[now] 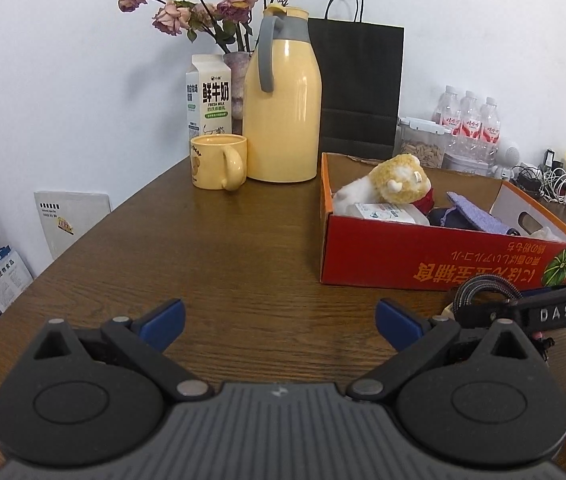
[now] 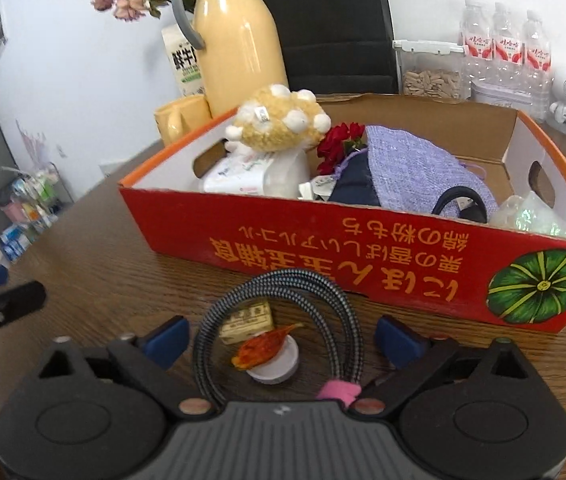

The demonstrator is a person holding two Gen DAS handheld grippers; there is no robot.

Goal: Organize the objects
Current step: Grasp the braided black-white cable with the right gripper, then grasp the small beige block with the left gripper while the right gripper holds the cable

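White walls stand behind your brown wooden table (image 1: 211, 248). Your red box (image 2: 363, 248) sits on it, with a fluffy toy (image 2: 279, 124), a purple cloth (image 2: 415, 164) and red flowers (image 2: 339, 140) inside. Just in front of the box lies a coiled cable (image 2: 279, 284), looped around a small white lid (image 2: 279, 364), an orange scrap (image 2: 263, 344) and a little packet (image 2: 247, 318). Your right gripper (image 2: 281, 338) is wide apart, one finger on each side of the cable, not touching it. Your left gripper (image 1: 279, 322) is wide apart too, holding nothing, over bare table.
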